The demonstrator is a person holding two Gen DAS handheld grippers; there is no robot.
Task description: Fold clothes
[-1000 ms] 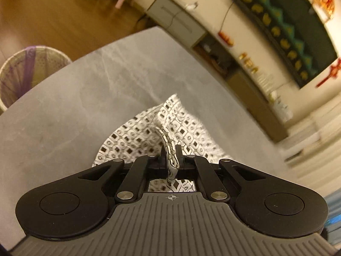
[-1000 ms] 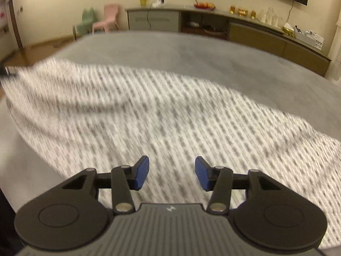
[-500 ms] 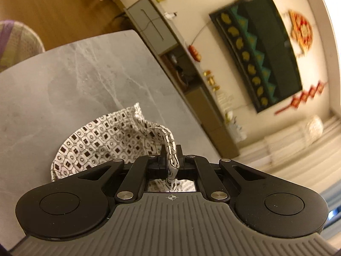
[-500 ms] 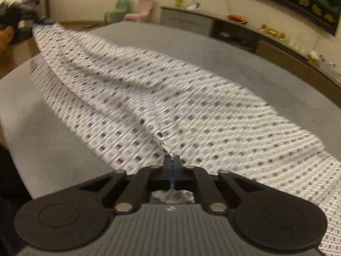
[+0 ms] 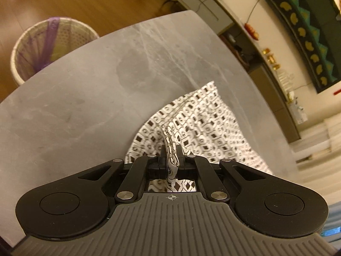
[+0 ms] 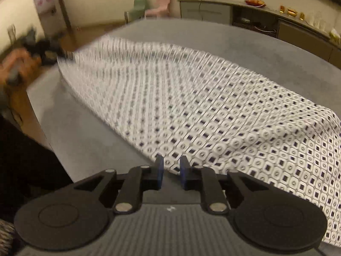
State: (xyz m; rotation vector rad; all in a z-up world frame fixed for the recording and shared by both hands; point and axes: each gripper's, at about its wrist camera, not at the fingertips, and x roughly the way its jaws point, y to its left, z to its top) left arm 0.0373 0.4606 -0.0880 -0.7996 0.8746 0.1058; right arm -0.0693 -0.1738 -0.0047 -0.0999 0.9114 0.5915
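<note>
Left gripper [image 5: 171,149], angled down, pinches a cloth [image 6: 191,106] fold; right gripper [image 6: 171,164], just opening, hangs narrowly parted at the cloth's near edge.

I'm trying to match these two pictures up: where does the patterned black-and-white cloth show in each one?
Left wrist view: the patterned cloth lies at centre right, a fold pinched in the left claw.
Right wrist view: it spreads across the middle, from the blurred far left to the right edge, beyond the right claw.
Shared landmark: the grey table under it.
</note>
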